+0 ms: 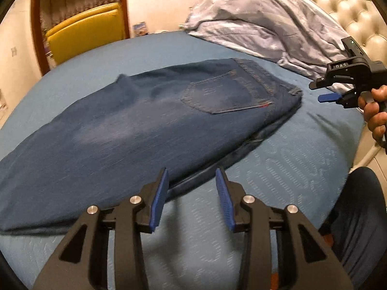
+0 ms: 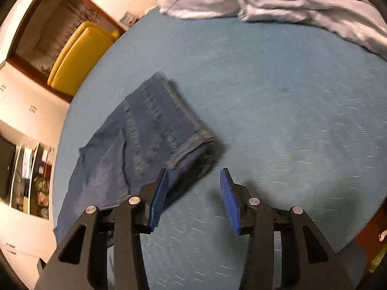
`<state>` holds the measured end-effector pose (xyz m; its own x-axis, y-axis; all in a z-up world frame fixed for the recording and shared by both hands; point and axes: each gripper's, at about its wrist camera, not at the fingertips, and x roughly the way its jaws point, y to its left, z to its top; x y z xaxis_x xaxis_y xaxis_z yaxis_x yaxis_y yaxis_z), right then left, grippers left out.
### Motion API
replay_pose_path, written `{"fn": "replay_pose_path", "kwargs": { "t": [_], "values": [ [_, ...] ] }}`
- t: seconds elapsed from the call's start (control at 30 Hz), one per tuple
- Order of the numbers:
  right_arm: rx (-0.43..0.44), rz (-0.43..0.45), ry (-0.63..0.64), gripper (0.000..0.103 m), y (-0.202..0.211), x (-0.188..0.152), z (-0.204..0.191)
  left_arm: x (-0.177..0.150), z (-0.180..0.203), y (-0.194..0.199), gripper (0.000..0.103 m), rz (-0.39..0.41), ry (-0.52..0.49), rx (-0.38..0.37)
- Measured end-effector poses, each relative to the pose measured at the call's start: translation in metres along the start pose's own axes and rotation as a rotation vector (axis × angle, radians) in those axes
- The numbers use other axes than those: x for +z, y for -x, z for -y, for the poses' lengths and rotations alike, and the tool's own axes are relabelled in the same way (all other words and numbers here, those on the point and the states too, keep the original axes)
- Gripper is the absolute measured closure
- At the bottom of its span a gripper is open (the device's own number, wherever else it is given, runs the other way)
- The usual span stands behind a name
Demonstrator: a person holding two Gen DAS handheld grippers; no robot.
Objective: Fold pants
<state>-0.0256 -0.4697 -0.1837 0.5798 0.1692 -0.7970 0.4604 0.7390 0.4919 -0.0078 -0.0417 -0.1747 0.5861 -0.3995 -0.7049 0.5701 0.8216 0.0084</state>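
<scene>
- The pants [image 1: 150, 118], a pair of blue jeans, are lying flat on the bed [image 1: 278, 169], folded lengthwise with one leg over the other and a back pocket [image 1: 225, 94] facing up.
- In the left wrist view they are stretching from just ahead of the left hand-held gripper [image 1: 191, 198] away to its left and forward, with the waistband end lying farther off toward the right hand-held gripper [image 1: 324, 91].
- The left hand-held gripper is hanging open with nothing between its blue pads [image 1: 158, 200]; the left pad is sitting over the near edge of the denim, though I cannot tell whether it is touching.
- In the right wrist view the pants [image 2: 145, 140] are lying ahead and to the left of the right hand-held gripper [image 2: 193, 199], whose jaws are standing wide apart and holding nothing, with the bare blue sheet showing between them.
- A hand [image 1: 375, 113] is gripping the handle of the right hand-held gripper, which is hovering above the sheet just beyond the waistband.
- A crumpled pale pillow [image 1: 261, 21] with a star print is resting farther ahead, against a tufted cream headboard [image 1: 343, 7].
- A yellow chair [image 1: 84, 31] is standing beyond the bed's far edge, to the left.
</scene>
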Motion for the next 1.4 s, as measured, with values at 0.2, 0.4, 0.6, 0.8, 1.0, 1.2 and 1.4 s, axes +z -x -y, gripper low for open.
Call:
{"fn": "replay_pose_path", "kwargs": {
  "t": [0.2, 0.4, 0.6, 0.8, 1.0, 1.2, 1.4],
  "values": [
    [-0.045, -0.023, 0.071, 0.060, -0.029, -0.002, -0.032, -0.014, -0.061, 0.009, 0.069, -0.062, 0.285, -0.122],
    [-0.162, 0.024, 0.171, 0.099, -0.034, -0.007, -0.038, -0.020, -0.092, 0.017, 0.072, -0.050, 0.494, -0.081],
    [-0.163, 0.057, 0.230, 0.099, -0.025, -0.010, -0.049, -0.034, -0.119, 0.015, 0.076, -0.067, 0.772, -0.267],
    [-0.168, 0.055, 0.236, 0.099, -0.021, -0.010, -0.048, -0.051, -0.146, 0.002, 0.076, -0.079, 1.046, -0.386],
    [-0.195, 0.054, 0.255, 0.099, -0.026, -0.012, -0.050, -0.061, -0.160, -0.007, 0.076, -0.091, 1.154, -0.395],
    [-0.231, 0.060, 0.298, 0.099, -0.027, -0.014, -0.055, -0.061, -0.171, -0.012, 0.092, -0.071, 1.232, -0.410],
    [-0.239, 0.077, 0.315, 0.100, -0.013, -0.016, -0.062, -0.053, -0.170, 0.007, 0.102, -0.049, 1.168, -0.366]
  ]
}}
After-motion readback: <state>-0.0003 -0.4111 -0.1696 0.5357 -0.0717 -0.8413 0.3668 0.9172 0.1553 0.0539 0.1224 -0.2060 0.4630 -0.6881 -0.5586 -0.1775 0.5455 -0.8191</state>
